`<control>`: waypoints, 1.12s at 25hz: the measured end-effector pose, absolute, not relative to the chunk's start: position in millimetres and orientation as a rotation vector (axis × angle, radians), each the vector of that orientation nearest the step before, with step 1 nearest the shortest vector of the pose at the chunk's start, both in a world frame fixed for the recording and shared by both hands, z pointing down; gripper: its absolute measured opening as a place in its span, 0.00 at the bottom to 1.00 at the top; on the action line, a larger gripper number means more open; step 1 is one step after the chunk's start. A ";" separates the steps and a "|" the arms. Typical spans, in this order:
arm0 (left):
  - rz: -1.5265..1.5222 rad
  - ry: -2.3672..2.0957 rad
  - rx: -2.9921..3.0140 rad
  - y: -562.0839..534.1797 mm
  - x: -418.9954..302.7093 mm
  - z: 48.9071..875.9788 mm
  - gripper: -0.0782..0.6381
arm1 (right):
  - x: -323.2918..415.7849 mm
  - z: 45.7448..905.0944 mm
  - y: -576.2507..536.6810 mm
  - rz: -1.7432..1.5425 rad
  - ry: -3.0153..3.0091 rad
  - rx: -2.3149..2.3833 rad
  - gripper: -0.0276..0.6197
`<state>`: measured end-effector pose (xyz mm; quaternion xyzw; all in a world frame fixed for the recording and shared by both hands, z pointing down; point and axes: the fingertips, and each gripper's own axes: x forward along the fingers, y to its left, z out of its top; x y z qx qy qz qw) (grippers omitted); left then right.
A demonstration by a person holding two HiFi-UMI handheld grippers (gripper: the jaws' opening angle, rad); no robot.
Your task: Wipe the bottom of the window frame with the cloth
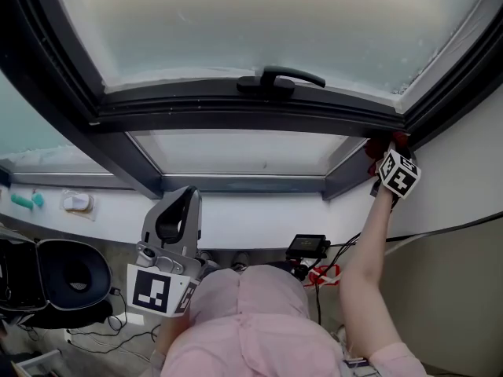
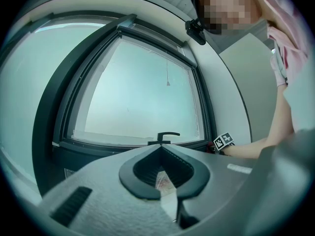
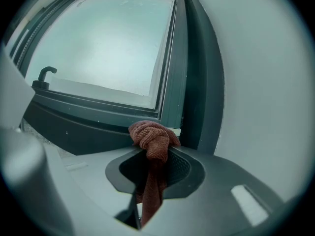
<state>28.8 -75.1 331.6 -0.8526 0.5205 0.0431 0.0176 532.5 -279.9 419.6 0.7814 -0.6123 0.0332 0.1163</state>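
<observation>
A brownish-red cloth [image 3: 152, 137] is bunched in a knot at the tips of my right gripper [image 3: 155, 150], which is shut on it. The knot sits against the right end of the dark grey bottom rail of the window frame [image 3: 98, 117], in the corner by the upright. From the head view, the right gripper [image 1: 389, 157] is reached up to that corner, with the cloth [image 1: 380, 144] showing red there. My left gripper [image 1: 182, 199] is held low by the person's chest, shut with nothing in it, and points at the window [image 2: 161, 149]. The window handle [image 1: 279, 78] lies at mid rail.
A white sill below holds a teal item [image 1: 27, 201] and a small white one [image 1: 77, 203]. On the floor are a black round case [image 1: 63, 277], a black device [image 1: 306, 247] and cables. A white wall [image 1: 464, 171] borders the frame on the right.
</observation>
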 end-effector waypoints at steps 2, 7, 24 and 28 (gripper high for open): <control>0.131 1.604 -2.659 -76.3 32.2 332.2 0.10 | 532.8 420.0 -279.3 0.093 -1.791 2.282 0.16; 0.135 1.586 -2.669 -79.2 37.0 331.2 0.10 | 533.4 419.5 -279.5 0.085 -1.791 2.275 0.16; 0.130 1.592 -2.695 -83.2 24.0 338.7 0.10 | 473.2 397.7 -229.7 0.040 -1.951 2.288 0.16; 0.133 1.592 -2.698 -84.0 14.6 339.5 0.10 | 409.5 377.4 -207.7 -0.050 -2.096 2.198 0.16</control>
